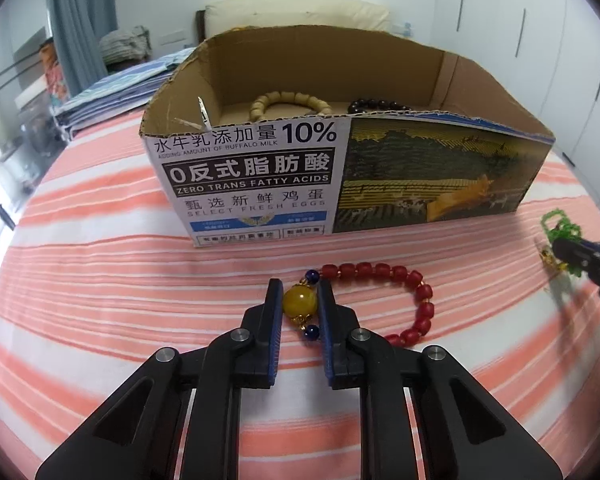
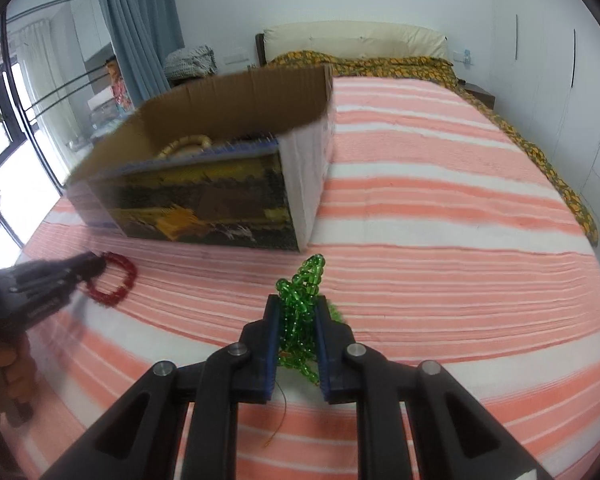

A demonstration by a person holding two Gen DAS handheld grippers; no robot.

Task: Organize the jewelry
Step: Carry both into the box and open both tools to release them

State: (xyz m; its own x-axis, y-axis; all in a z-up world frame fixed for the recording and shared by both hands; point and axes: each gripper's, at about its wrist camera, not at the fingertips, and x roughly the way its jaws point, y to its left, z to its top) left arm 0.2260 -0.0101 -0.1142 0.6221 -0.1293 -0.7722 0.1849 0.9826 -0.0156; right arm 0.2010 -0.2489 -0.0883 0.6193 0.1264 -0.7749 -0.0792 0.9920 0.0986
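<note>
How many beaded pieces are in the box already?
2: a tan wooden-bead bracelet and a dark bead bracelet, side by side in the cardboard box. Its wall may hide more.

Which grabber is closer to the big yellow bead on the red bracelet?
Left. The left gripper is clamped right on the big round yellow bead of the red bead bracelet. The right gripper is off to the side, pinching the green bead strand.

Red bead bracelet (image 1: 384,300) and bunched green bead strand (image 2: 300,312) on the striped bedspread (image 1: 120,280), apparently clamped.
</note>
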